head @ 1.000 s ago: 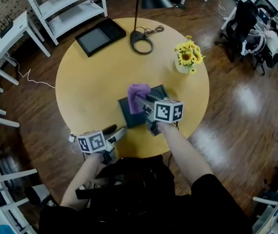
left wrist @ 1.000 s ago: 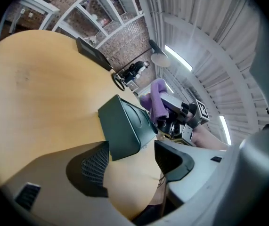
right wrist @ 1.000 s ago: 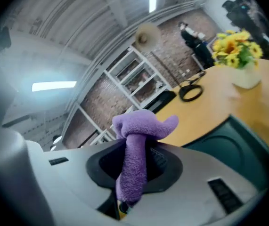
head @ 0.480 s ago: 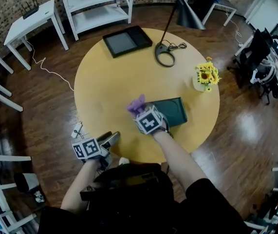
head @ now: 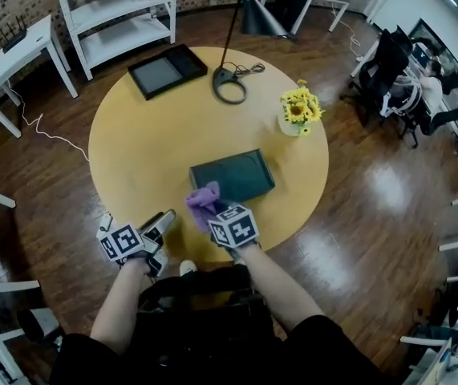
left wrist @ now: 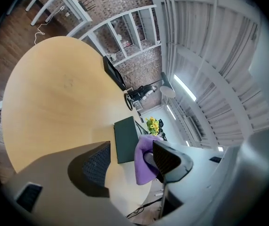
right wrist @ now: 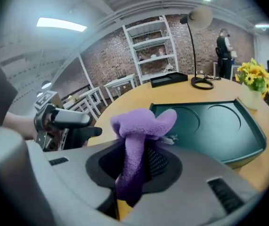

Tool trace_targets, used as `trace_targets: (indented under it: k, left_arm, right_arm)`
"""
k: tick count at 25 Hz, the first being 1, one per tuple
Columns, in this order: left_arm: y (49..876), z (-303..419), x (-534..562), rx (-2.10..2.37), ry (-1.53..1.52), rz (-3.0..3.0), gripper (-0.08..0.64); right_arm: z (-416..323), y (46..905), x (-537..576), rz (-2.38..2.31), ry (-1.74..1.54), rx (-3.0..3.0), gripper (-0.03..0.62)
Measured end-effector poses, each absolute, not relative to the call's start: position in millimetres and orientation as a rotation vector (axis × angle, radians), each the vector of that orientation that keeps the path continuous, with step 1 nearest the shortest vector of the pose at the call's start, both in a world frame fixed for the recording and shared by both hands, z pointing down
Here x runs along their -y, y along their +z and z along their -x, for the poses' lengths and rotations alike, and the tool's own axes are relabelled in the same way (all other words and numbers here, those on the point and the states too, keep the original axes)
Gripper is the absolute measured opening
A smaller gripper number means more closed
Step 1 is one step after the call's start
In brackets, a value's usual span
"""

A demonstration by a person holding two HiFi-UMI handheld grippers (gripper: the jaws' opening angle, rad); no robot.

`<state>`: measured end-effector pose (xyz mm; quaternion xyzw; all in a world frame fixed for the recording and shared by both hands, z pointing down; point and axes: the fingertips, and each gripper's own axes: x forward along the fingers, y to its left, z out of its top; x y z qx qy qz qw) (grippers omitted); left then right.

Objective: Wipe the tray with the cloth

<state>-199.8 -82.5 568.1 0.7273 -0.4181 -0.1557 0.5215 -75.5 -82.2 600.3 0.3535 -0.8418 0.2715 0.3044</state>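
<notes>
Holding the cloth (right wrist: 141, 121) in the right gripper (right wrist: 135, 161): narrow, pinched on one hanging fold, with most of the bunch puffed out past the tips. Finding the tray (right wrist: 209, 126) just ahead and to the right of those tips, flat on the table (head: 132, 151); hard to tell whether touched by the cloth at its near corner. Keeping the left gripper (left wrist: 132, 160) wide, after just closing a little, with nothing in between; tray well ahead of it, unbraced.

Could shove the tray across the table instead of wiping: probably light, on a smooth top, with no hold from the left. Could send it toward the flowers (head: 297, 109) beyond, or off the edge. Could lose the cloth mid-stroke: thin pinch on one fold, with drag from the tray floor pulling it free. Could scrape the tray with bare tips by pressing down past the bunch. Could snag on the raised rim and tip the tray up. Could skip the two round hollows by sweeping only the flat middle. Safer to brace the far rim with the left first, then lower slowly.
</notes>
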Motion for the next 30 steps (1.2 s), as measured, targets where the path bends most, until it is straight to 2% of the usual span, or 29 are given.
trace_targets:
  k: [5,9,13,18,23,26,30]
  left_arm:
    - [563,195,87,1.000,-0.411,-1.722,0.264]
    - [552,191,89,0.974,-0.474,-1.713,0.264]
    - [542,191,90,1.028,-0.491,-1.714,0.264]
    - [530,197,79,1.156,-0.501,-1.724,0.264]
    - [522,191,78,1.213,-0.537,-1.698,0.264]
    - [516,186,87,1.231,-0.524,-1.743,0.264]
    - [515,180,91,1.209,-0.555,-1.751,0.264]
  right_arm:
    - [61,618,56,-0.847,0.555,2.155,0.083]
    - [22,619,42,-0.748,0.673,2.104,0.080]
    - [-36,574,104,-0.869,0.738,2.193,0.080]
    - [-91,542,207,-0.970,0.621,2.118,0.081]
    - [-116,568,268,-0.980,0.651,1.936,0.081]
    - [-120,597,272,-0.975,0.640,1.836,0.094]
    - [-112,596,261,-0.967,0.608,1.881,0.092]
